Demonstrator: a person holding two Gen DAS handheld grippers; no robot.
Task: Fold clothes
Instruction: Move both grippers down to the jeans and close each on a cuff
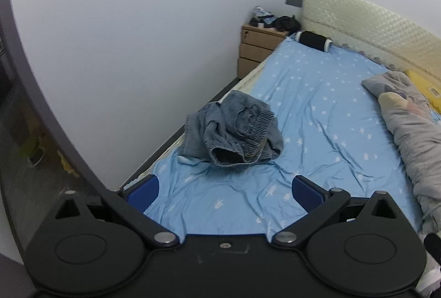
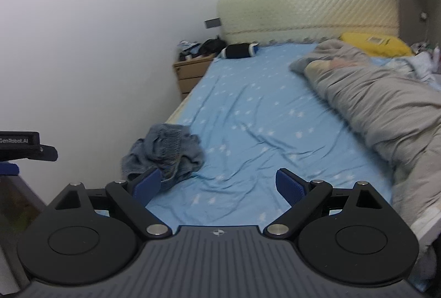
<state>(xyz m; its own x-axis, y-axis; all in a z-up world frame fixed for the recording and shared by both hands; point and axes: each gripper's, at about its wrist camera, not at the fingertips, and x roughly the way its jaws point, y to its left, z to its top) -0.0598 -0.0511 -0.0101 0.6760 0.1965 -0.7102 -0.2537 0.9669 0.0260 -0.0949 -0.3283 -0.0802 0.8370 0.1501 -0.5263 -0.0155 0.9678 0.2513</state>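
The left gripper (image 1: 225, 189) has its blue fingers (image 1: 144, 189) spread wide apart with nothing between them, held above the foot end of the bed (image 1: 317, 110). The right gripper (image 2: 217, 186) is likewise spread wide and holds nothing; one of its fingers (image 2: 146, 185) overlaps the crumpled heap in that view, though whether they touch cannot be told. The denim shorts (image 1: 234, 130) lie bunched in a pile on the blue star-patterned sheet (image 2: 248, 119), close to the bed's left edge near the wall and toward the foot end. A grey blanket (image 2: 380, 105) runs along the bed's right side. At the head end lie a black roll pillow (image 1: 312, 40) and a yellow pillow (image 2: 374, 43), below the padded headboard (image 2: 308, 10). A wooden nightstand (image 1: 259, 50) stands beside the bed's head corner.
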